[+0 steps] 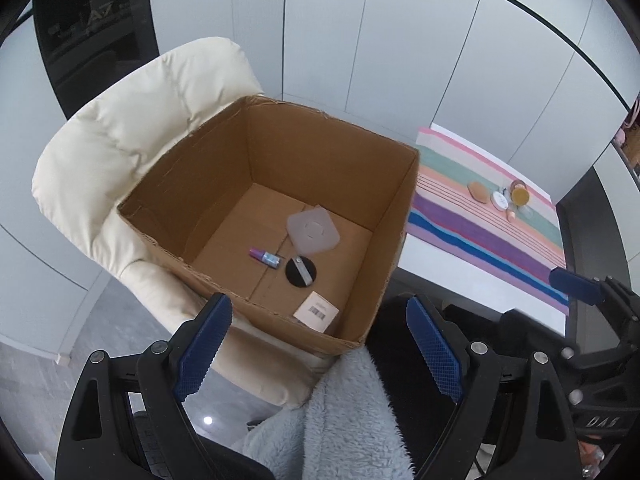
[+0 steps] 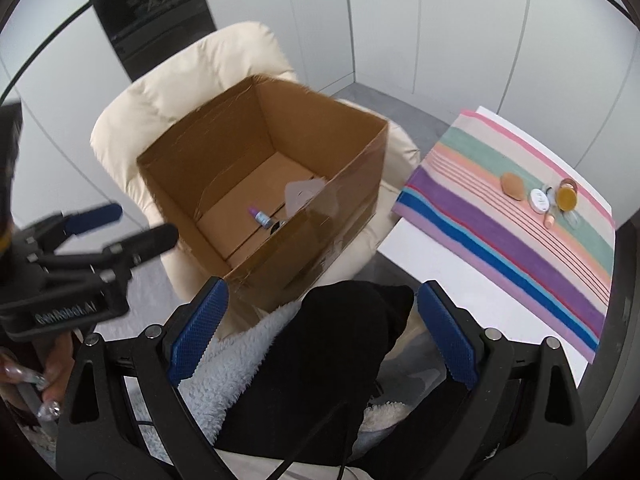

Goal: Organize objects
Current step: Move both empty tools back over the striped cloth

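Observation:
An open cardboard box (image 1: 208, 184) stands on a cream armchair (image 1: 120, 128). Inside lie a frosted square lid (image 1: 313, 231), a small purple-capped bottle (image 1: 265, 258), a black round compact (image 1: 301, 273) and a white barcode card (image 1: 316, 311). My left gripper (image 1: 318, 354) is open and empty, above the box's near edge. My right gripper (image 2: 322, 340) is open and empty, near the box's front corner (image 2: 240, 280). On the striped cloth (image 2: 520, 240) lie a tan sponge (image 2: 512, 186), a white round jar (image 2: 540, 200) and an amber jar (image 2: 566, 196).
The striped cloth covers a white table (image 1: 460, 280) to the right of the chair. A blue fleece and black fabric (image 2: 320, 360) lie below both grippers. White wall panels stand behind. The other gripper (image 2: 100, 232) shows at the left of the right wrist view.

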`<state>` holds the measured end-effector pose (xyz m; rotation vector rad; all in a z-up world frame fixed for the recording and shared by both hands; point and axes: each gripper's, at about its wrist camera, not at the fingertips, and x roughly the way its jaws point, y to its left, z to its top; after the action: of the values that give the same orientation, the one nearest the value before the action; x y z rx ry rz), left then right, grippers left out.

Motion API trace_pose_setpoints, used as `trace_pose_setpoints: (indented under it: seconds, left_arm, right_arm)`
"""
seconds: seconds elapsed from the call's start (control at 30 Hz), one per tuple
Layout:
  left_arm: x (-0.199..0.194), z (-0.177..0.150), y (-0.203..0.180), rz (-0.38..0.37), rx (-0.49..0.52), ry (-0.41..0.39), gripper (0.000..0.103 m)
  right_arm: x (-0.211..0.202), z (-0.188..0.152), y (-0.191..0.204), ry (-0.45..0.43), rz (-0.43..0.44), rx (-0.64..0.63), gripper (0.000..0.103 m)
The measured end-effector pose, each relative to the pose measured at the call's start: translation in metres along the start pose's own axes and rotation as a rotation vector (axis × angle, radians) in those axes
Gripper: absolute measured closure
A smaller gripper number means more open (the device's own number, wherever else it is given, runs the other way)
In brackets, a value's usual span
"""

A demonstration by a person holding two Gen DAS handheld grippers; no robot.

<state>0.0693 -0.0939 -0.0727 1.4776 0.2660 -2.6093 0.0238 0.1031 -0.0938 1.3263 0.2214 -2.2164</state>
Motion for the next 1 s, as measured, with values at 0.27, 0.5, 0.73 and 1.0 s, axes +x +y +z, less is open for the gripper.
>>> trace_pose_setpoints:
  seconds: [0.27,0.5,0.73,1.0]
  left_arm:
    - [0.011,-0.005,-0.015,-0.005,0.020,0.020,0.013]
    - [0.018,-0.006,-0.040,-0.009,0.087,0.035,0.013]
    - [0.025,-0.001,-0.067,-0.041,0.130,0.044,0.013]
    - [0.034,0.005,-0.116,-0.095,0.233,0.061,0.013]
  right_arm:
    - [-0.002,-0.011,-0.029,0.001,-0.001,0.077,0.006]
    - [-0.007,-0.023,-0.064,-0.002,-0.036,0.164,0.006]
    - [-0.021,-0.037,-0.105,-0.015,-0.099,0.261,0.006]
    - [-0.039,-0.058,-0.146,-0.027,-0.156,0.351,0.006]
